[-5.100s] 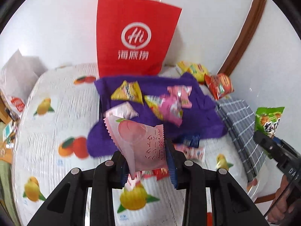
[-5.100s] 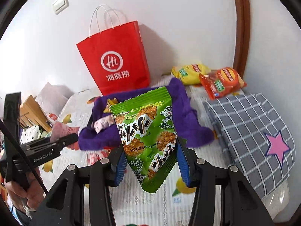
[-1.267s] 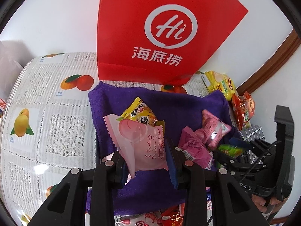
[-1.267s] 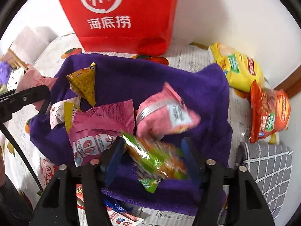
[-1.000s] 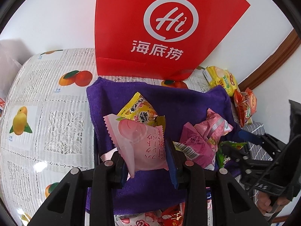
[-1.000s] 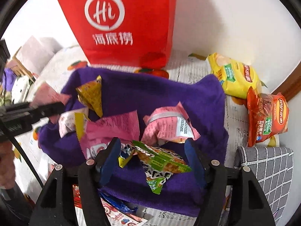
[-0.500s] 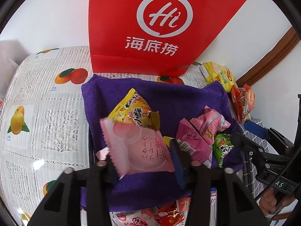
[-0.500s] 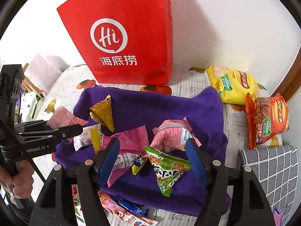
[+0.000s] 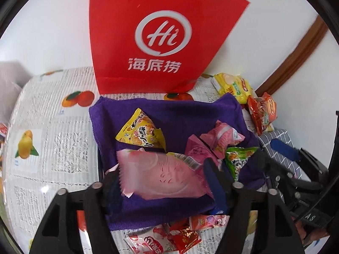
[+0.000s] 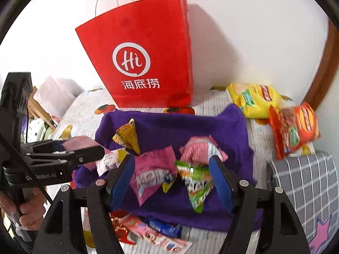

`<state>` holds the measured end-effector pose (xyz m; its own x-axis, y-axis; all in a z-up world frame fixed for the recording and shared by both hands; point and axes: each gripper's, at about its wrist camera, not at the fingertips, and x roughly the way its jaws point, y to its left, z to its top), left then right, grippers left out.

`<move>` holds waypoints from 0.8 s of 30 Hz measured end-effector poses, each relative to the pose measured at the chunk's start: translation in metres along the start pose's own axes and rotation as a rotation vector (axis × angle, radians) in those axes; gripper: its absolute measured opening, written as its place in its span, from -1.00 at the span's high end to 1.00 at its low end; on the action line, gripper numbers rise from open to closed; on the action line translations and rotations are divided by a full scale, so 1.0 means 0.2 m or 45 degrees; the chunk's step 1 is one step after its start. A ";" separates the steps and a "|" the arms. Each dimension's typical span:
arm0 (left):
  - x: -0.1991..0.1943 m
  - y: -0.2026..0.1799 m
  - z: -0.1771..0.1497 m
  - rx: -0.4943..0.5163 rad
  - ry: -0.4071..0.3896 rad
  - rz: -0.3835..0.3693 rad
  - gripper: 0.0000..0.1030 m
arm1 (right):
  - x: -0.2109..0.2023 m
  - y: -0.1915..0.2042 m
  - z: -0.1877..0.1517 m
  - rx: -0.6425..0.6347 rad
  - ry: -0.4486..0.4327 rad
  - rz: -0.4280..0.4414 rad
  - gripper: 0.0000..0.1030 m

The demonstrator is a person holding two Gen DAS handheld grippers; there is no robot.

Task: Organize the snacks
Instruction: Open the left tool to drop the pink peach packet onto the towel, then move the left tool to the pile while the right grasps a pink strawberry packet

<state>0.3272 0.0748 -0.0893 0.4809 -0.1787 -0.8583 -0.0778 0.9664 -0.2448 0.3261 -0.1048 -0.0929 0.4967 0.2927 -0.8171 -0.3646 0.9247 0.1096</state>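
Note:
A purple towel [image 9: 182, 114] [image 10: 190, 127] lies on the table and holds several snack packets. My left gripper [image 9: 163, 175] stands open over its near edge; a pale pink packet [image 9: 156, 173] is blurred between the spread fingers, loose. It also shows in the right wrist view [image 10: 78, 142] by the left gripper's fingers. My right gripper [image 10: 172, 180] is open above the towel; a green packet [image 10: 196, 180] [image 9: 239, 160] lies blurred below it. A yellow packet [image 9: 142, 133] [image 10: 128, 136] and pink packets [image 9: 214, 141] [image 10: 152, 173] lie beside.
A red paper bag [image 9: 154, 36] [image 10: 144, 63] stands behind the towel against the wall. Yellow [image 10: 256, 97] and red chip bags [image 10: 294, 127] lie at the right. A grey checked cloth [image 10: 303, 180] is at the right front. More packets [image 9: 169, 237] [image 10: 148, 230] lie in front of the towel.
Both grippers moved over the purple towel and opened. The green packet dropped from the right gripper onto the towel. The left fingers have just spread and the pink packet is slipping free.

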 end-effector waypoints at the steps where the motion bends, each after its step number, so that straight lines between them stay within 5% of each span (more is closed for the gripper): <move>1: -0.02 -0.02 -0.01 0.020 -0.008 0.008 -0.42 | -0.02 0.00 -0.02 0.008 0.005 -0.011 -0.39; 10: -0.13 -0.05 -0.17 0.127 0.008 0.014 -0.43 | -0.17 0.03 -0.28 0.130 -0.028 -0.047 -0.39; 24: -0.24 0.09 -0.53 0.221 -0.002 0.002 -0.43 | -0.11 0.18 -0.71 0.255 0.064 -0.101 -0.39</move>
<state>0.2099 0.0810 -0.1005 0.4823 -0.1770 -0.8580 0.0731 0.9841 -0.1619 0.1906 -0.1129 -0.1502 0.4761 0.2089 -0.8542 -0.1597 0.9758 0.1496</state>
